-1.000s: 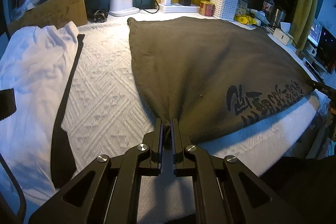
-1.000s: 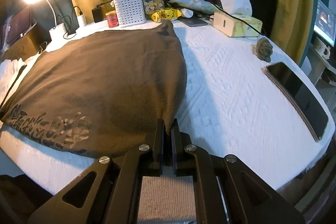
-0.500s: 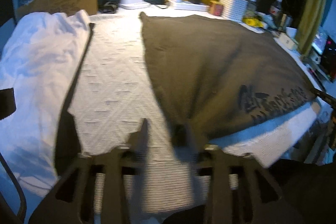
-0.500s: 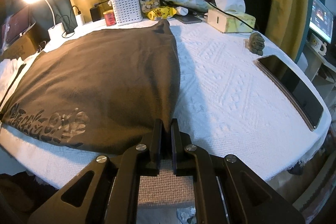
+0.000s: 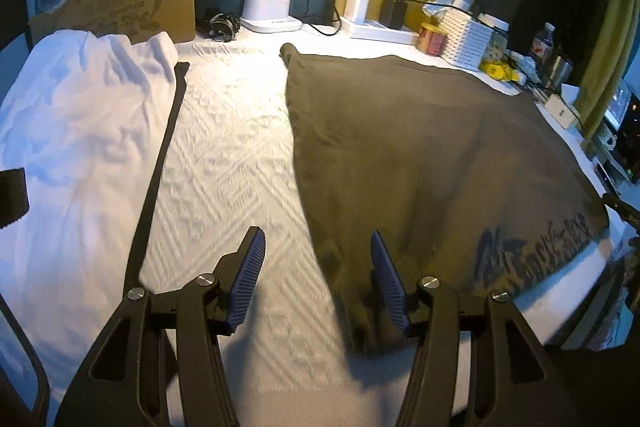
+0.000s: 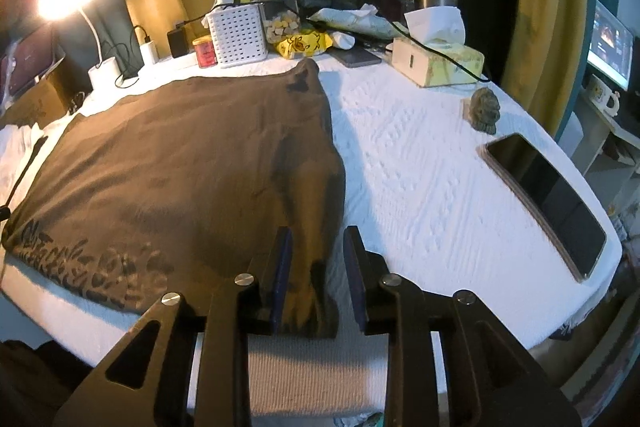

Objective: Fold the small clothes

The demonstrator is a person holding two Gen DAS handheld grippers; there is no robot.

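A dark olive-brown garment lies spread flat on a table covered with a white textured cloth. Black graffiti-style lettering is printed along the garment's near edge; the letters cannot be read. The same print appears at the lower left of the right wrist view.

Left gripper: jaws spread and opening. Its right-hand blue ribbed pad stands over the garment's near corner without pinching it; the other pad stands over bare tablecloth.

Right gripper: jaws opening, parted less widely. The garment's other near corner lies between the pads, which no longer press on it.

A white garment with a black trim lies to the left of the dark one, apart from it.

At the far edge stand a lit desk lamp, a cardboard box with printing too blurred to read, a white perforated basket, a red tin, a yellow packet, a tissue box and a jar. A phone lies face up near the table's right edge, just beyond a small dark figurine.
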